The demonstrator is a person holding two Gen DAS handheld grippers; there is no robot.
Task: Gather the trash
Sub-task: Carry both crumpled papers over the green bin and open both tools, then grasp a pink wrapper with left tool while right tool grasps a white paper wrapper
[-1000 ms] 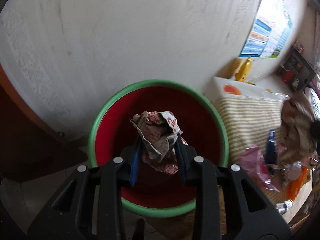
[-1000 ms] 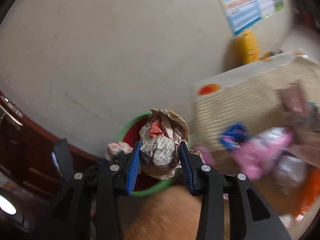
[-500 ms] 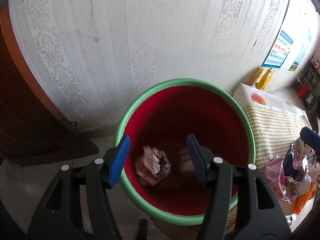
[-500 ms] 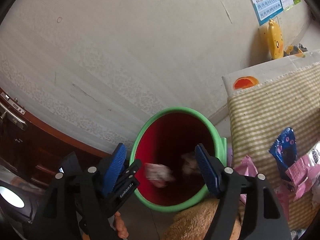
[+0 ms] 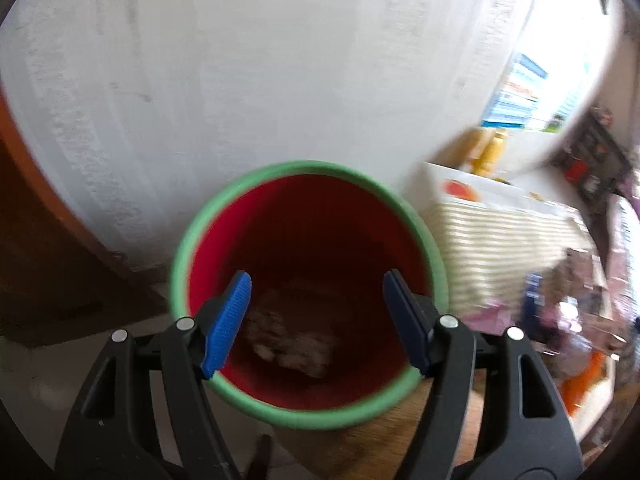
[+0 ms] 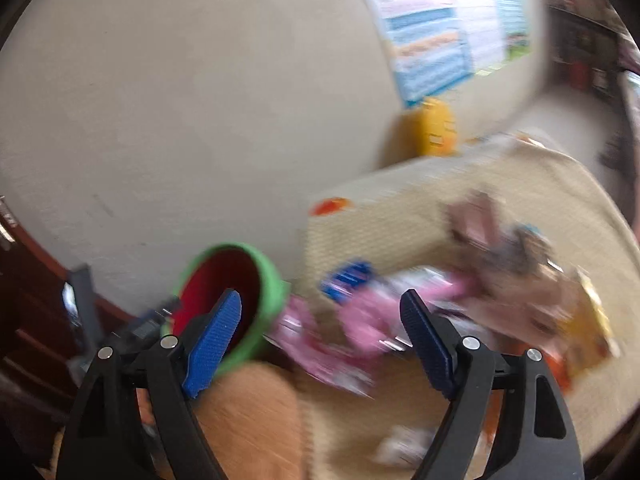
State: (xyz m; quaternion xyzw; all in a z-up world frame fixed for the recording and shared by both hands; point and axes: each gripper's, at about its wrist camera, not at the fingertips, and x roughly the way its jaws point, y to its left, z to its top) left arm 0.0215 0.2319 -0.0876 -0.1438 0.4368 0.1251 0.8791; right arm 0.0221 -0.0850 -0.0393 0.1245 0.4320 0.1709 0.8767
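A red bin with a green rim (image 5: 308,168) stands by the wall; it also shows in the right wrist view (image 6: 272,280). Crumpled paper (image 5: 288,344) lies at its bottom. My left gripper (image 5: 316,320) is open and empty above the bin's mouth. My right gripper (image 6: 320,340) is open and empty, to the right of the bin, facing the checked table (image 6: 400,224). On it lie blurred wrappers: a pink one (image 6: 360,320), a blue one (image 6: 348,280), a brown crumpled one (image 6: 508,264) and a yellow one (image 6: 592,320).
A white patterned wall (image 5: 240,80) is behind the bin. A dark wooden cabinet (image 5: 40,260) stands at the left. A poster (image 6: 440,32) hangs on the wall, with a yellow object (image 6: 436,128) below it. The table edge (image 5: 500,240) is right of the bin.
Both grippers opened and dropped their crumpled paper into the bin. Since then my right gripper has swung right toward the table; the left has moved slightly.
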